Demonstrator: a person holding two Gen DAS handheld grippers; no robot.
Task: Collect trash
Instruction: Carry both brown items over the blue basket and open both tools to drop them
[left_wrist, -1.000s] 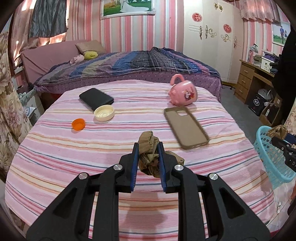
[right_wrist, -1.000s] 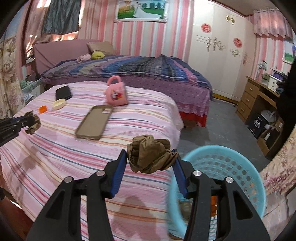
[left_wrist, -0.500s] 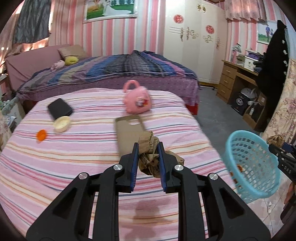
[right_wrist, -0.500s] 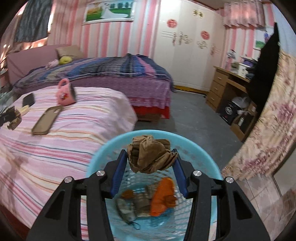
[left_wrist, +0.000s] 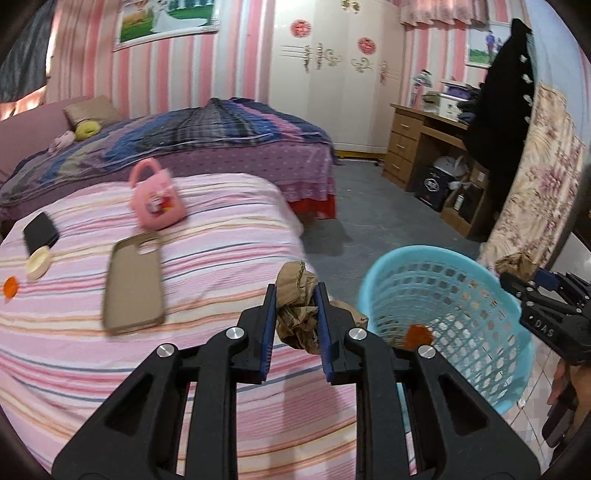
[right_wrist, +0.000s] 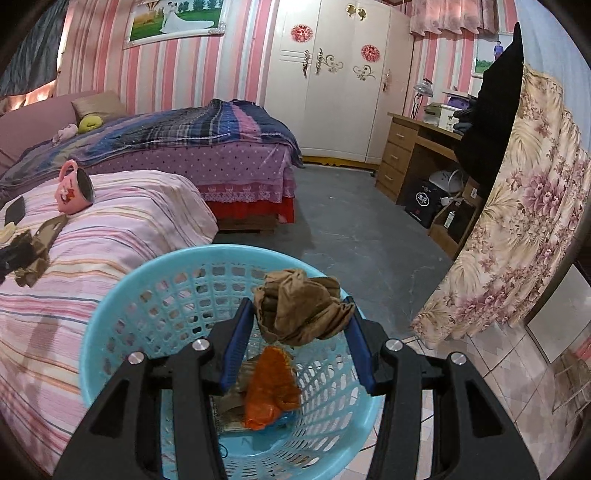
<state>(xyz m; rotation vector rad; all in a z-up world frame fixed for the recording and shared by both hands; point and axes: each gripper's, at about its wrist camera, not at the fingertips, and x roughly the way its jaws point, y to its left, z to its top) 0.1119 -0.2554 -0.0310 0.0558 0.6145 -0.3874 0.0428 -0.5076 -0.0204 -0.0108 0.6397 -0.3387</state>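
On the far left of the pink striped bed (left_wrist: 207, 236) lie an orange cap (left_wrist: 10, 286), a cream lid (left_wrist: 38, 261) and a black phone (left_wrist: 40, 232), close together. Right of them rests an olive phone case (left_wrist: 135, 282), with a pink mug (left_wrist: 155, 201) tipped on its side just behind it.

The left gripper (left_wrist: 295, 314) reaches out over the bed's near right part, angled downward, its jaws pinching a crumpled brown paper wad (left_wrist: 297, 310) that sticks out above and below the blue pads. A second brown scrap (left_wrist: 351, 314) shows just behind its right finger, partly hidden.

Beside the bed's right edge stands a light blue plastic basket (left_wrist: 461, 295) on the tiled floor (right_wrist: 517, 387). Inside it lie an orange wrapper (right_wrist: 271, 387) and other scraps too hidden to make out.

The right gripper (right_wrist: 301, 325) hangs directly over the basket's open mouth, tilted downward, its jaws set fairly wide and clamping a larger crumpled brown paper ball (right_wrist: 299, 308) from both sides. From the left wrist view, this gripper sits at the basket's far right rim, with a hand (left_wrist: 565, 391) beneath it.

Further right, a floral curtain (right_wrist: 517, 221) hangs beside a wooden dresser (right_wrist: 406, 155).
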